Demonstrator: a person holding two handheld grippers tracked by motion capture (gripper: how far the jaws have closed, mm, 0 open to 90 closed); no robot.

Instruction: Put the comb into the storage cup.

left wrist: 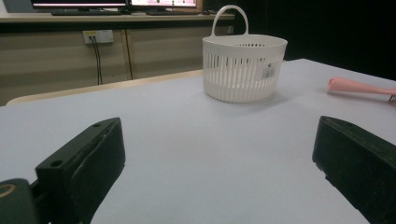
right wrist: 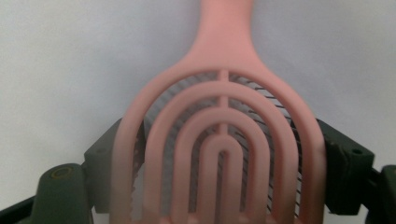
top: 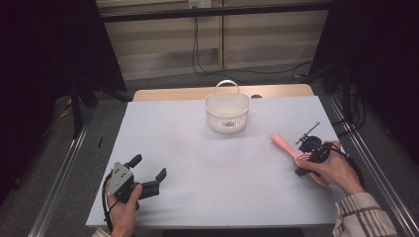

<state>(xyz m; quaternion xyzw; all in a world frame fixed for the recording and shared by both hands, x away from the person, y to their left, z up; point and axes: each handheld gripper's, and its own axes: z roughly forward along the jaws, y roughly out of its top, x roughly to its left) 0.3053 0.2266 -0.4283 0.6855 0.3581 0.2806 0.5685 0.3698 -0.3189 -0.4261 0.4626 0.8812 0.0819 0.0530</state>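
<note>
Fingers (right wrist: 334,163) astride pink hairbrush (right wrist: 224,140) head, handle toward basket (top: 227,112)

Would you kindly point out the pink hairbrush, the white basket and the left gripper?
pink hairbrush (right wrist: 223,140), right gripper view, on its vented head.
white basket (top: 227,117), high view, on its slatted front wall.
left gripper (top: 149,174), high view, midway between its open fingers.
</note>
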